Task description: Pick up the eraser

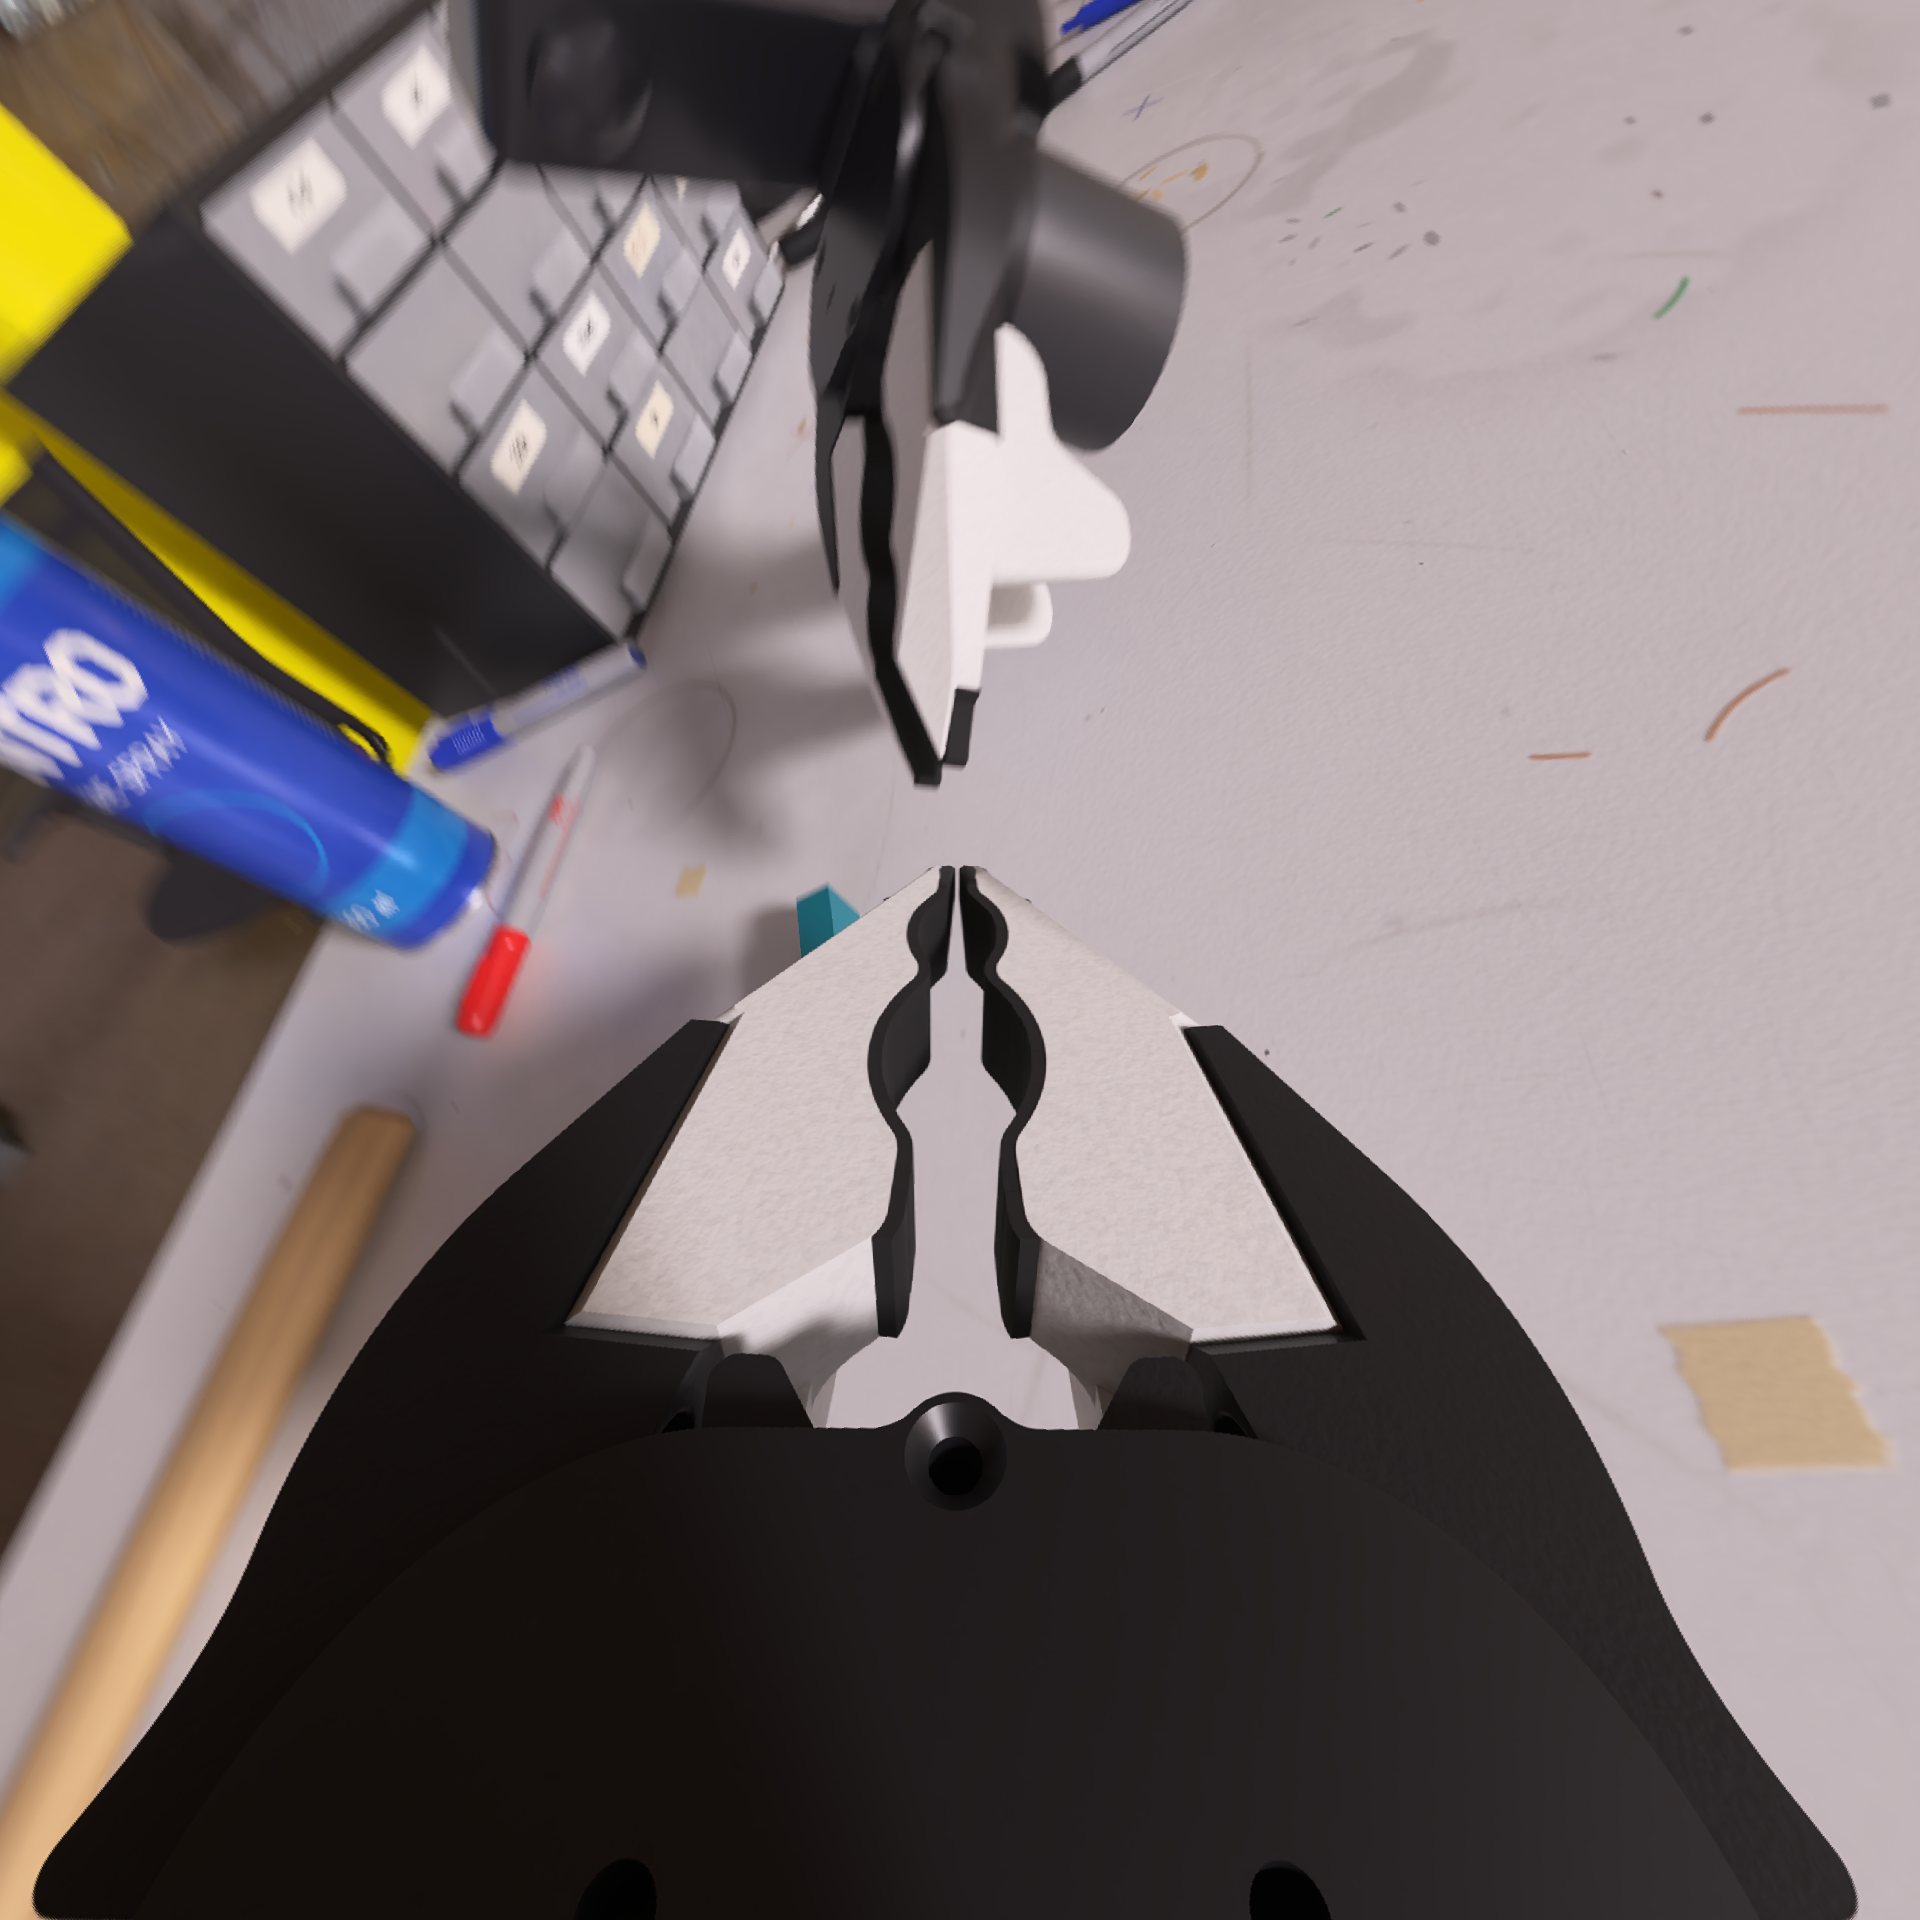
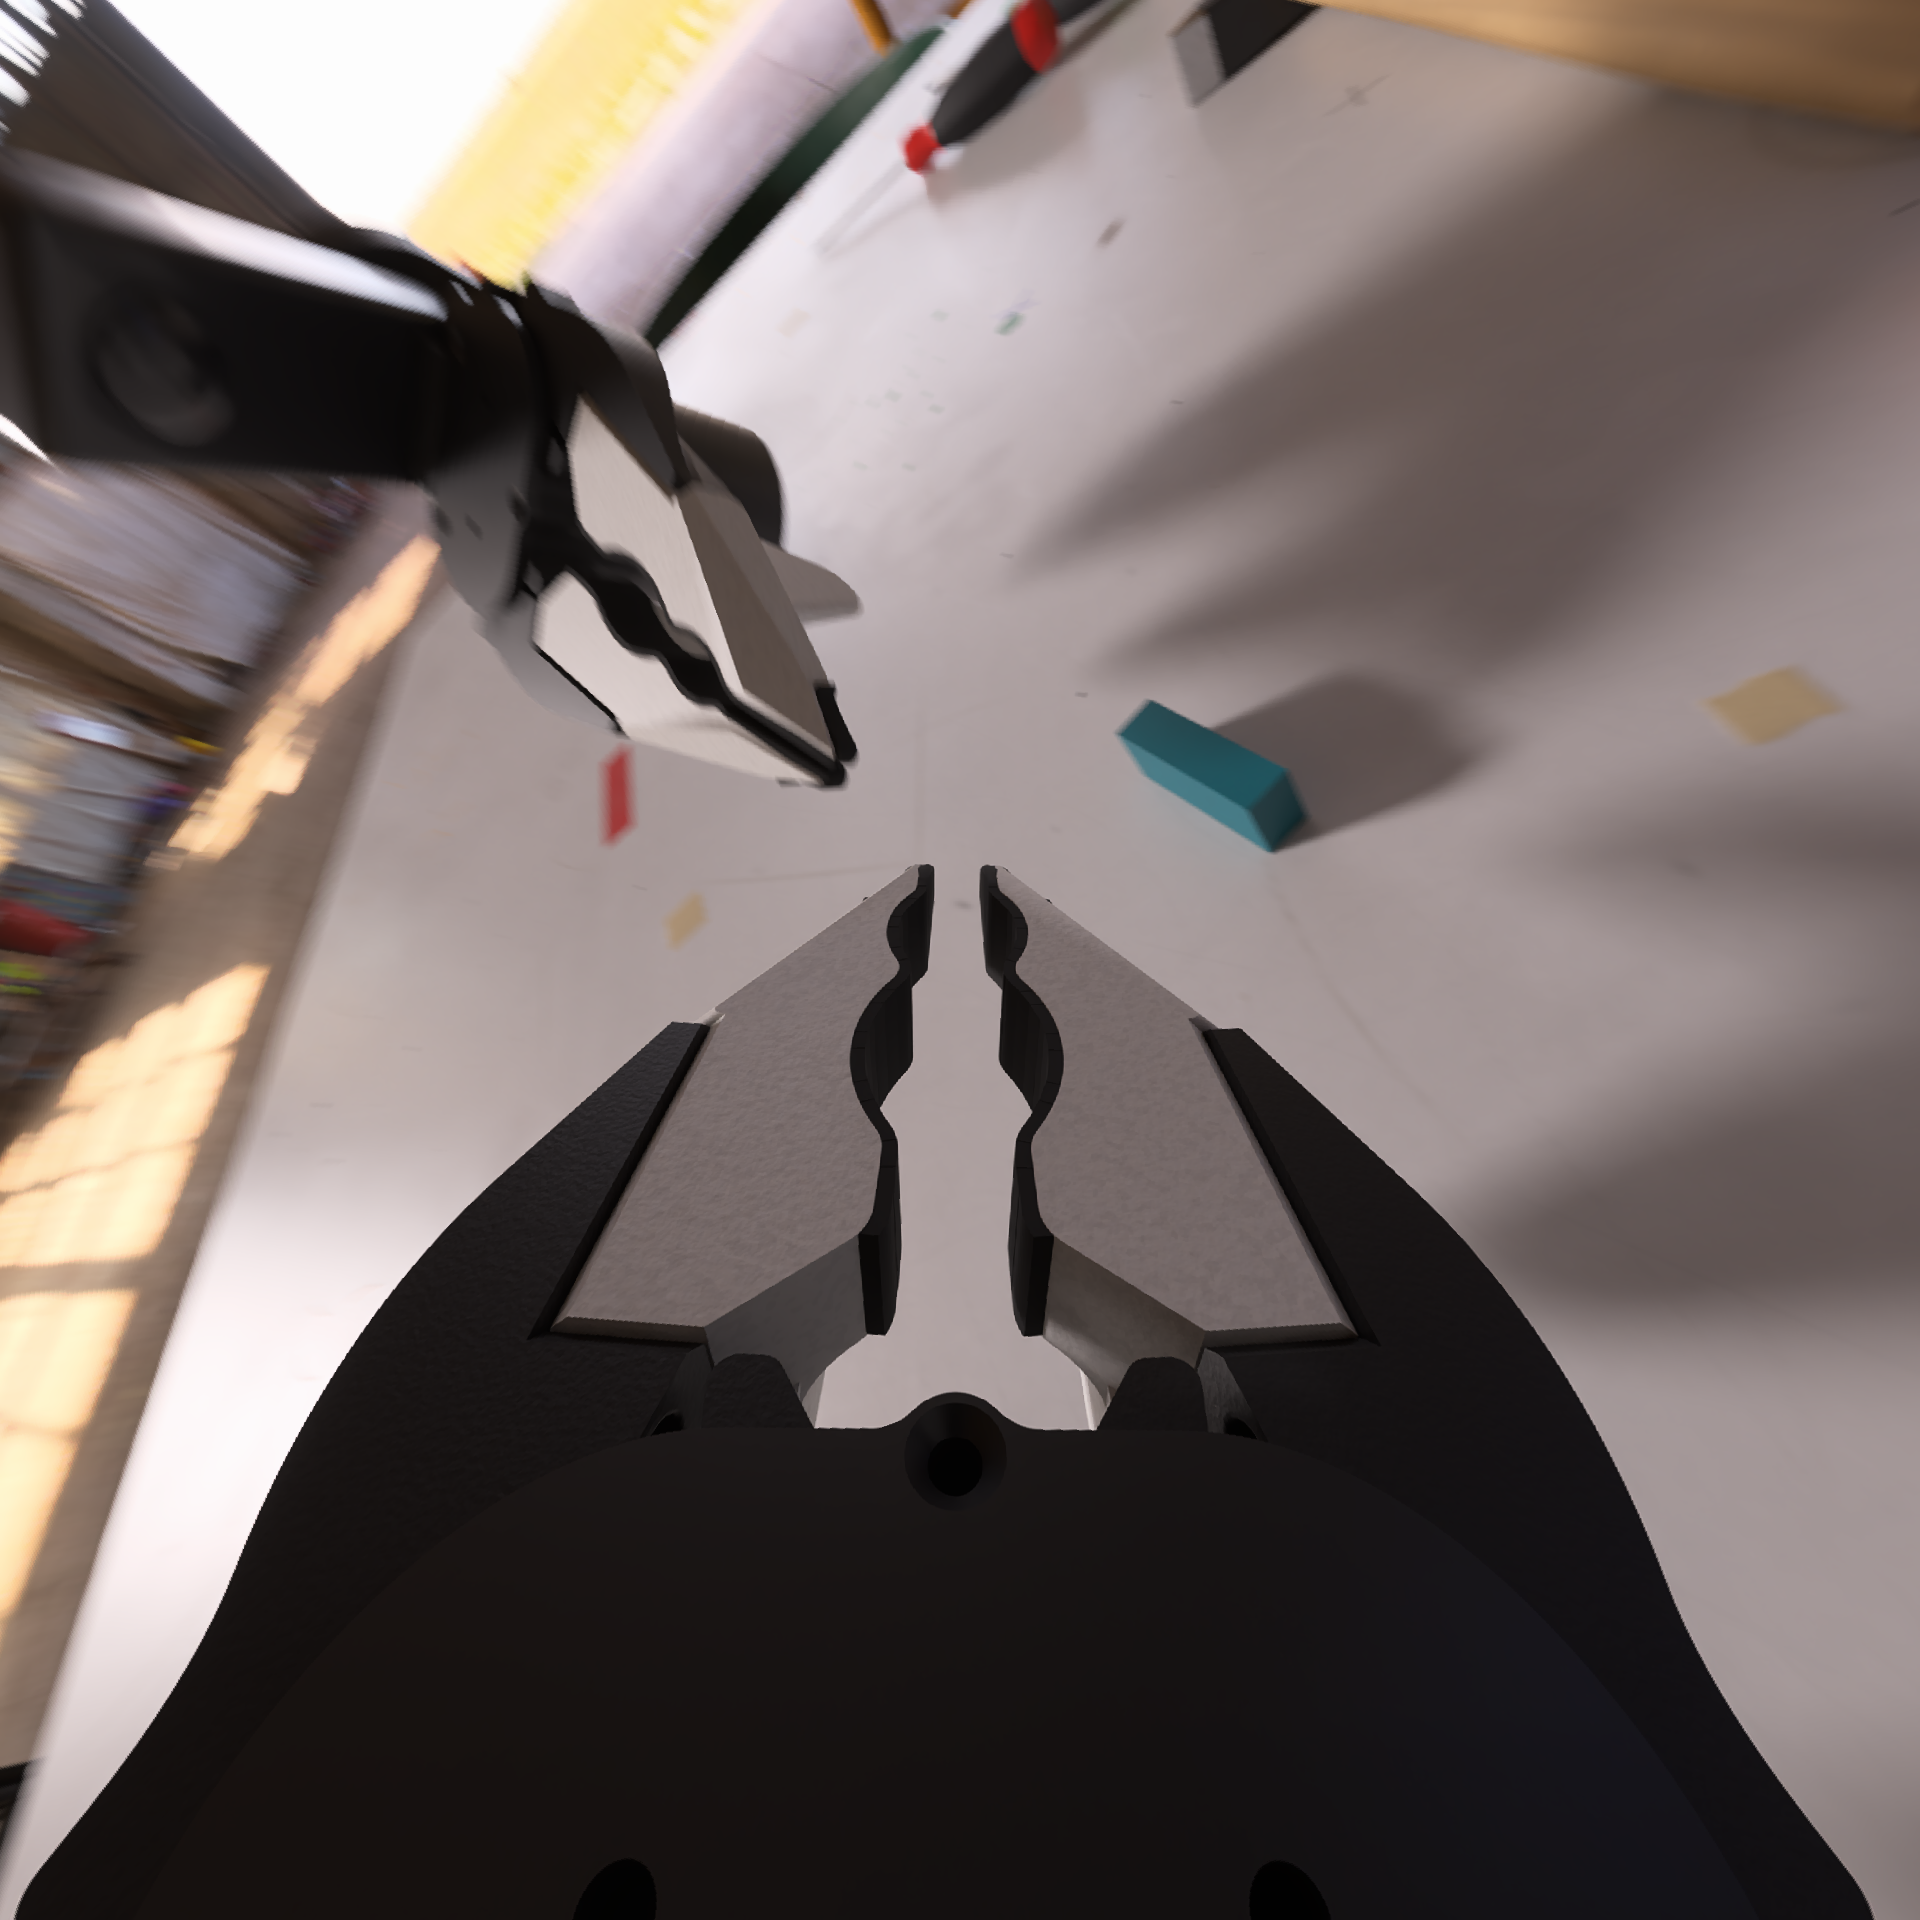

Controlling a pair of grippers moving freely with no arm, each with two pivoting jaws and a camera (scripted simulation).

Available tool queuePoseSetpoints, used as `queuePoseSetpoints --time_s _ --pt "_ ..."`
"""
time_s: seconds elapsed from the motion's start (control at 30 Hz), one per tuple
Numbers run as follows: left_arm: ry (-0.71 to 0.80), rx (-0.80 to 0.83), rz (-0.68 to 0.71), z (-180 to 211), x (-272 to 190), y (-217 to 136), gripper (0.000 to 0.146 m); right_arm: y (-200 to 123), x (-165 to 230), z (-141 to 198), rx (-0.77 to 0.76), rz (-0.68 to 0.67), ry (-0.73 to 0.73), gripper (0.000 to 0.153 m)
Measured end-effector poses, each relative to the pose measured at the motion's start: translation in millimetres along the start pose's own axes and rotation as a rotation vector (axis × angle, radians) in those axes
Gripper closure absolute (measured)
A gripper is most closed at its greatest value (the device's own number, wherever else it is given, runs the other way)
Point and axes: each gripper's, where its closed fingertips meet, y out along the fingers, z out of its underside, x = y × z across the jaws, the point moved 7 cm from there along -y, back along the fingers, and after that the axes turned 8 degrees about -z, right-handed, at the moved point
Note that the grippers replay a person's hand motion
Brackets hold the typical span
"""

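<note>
The eraser (image 2: 1210, 774) is a teal block lying flat on the white table, ahead and to the right of my right gripper (image 2: 956, 873). The right gripper's jaws stand a narrow gap apart with nothing between them. In the left wrist view only a teal corner of the eraser (image 1: 826, 914) shows, just left of my left gripper (image 1: 956, 873), which is shut and empty. The two grippers point tip to tip, close together above the table: the right gripper (image 1: 940, 769) shows in the left wrist view, the left gripper (image 2: 836, 764) in the right wrist view.
A blue can (image 1: 239, 769), a red-capped marker (image 1: 499, 966), a blue marker (image 1: 540, 707), a wooden dowel (image 1: 208, 1455) and a black drawer organiser (image 1: 468, 364) lie to the left. Tape (image 1: 1766, 1392) is stuck to the table at right. A black red-capped bottle (image 2: 977, 94) lies far off.
</note>
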Motion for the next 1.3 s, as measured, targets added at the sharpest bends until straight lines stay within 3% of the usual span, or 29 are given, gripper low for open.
queuePoseSetpoints --time_s 0.2,0.33,0.47,0.63,0.8,1.0,1.13,1.23,1.3 --pt "-0.351 0.293 -0.001 29 29 1 0.125 -8 -13 4 0.143 0.318 -0.182 0.141" --pt "-0.401 0.359 0.020 32 35 12 0.122 -6 -19 6 0.197 0.431 -0.268 0.138" --pt "-0.430 0.403 0.089 31 35 28 0.120 -2 -12 7 0.211 0.370 -0.309 0.134" --pt "-0.301 0.497 0.107 26 36 48 0.121 6 9 9 0.255 0.238 -0.429 0.131" --pt "-0.221 0.583 0.084 25 32 61 0.127 8 2 10 0.273 0.317 -0.462 0.131" --pt "-0.339 0.607 0.093 25 37 70 0.128 7 -1 8 0.237 0.318 -0.451 0.133" --pt "-0.332 0.618 0.068 25 39 71 0.135 1 -6 5 0.203 0.340 -0.415 0.133" --pt "-0.339 0.532 0.032 16 38 65 0.135 -3 -3 0 0.163 0.375 -0.459 0.133" --pt "-0.465 0.388 0.040 5 40 57 0.135 -4 8 -6 0.127 0.424 -0.573 0.130"
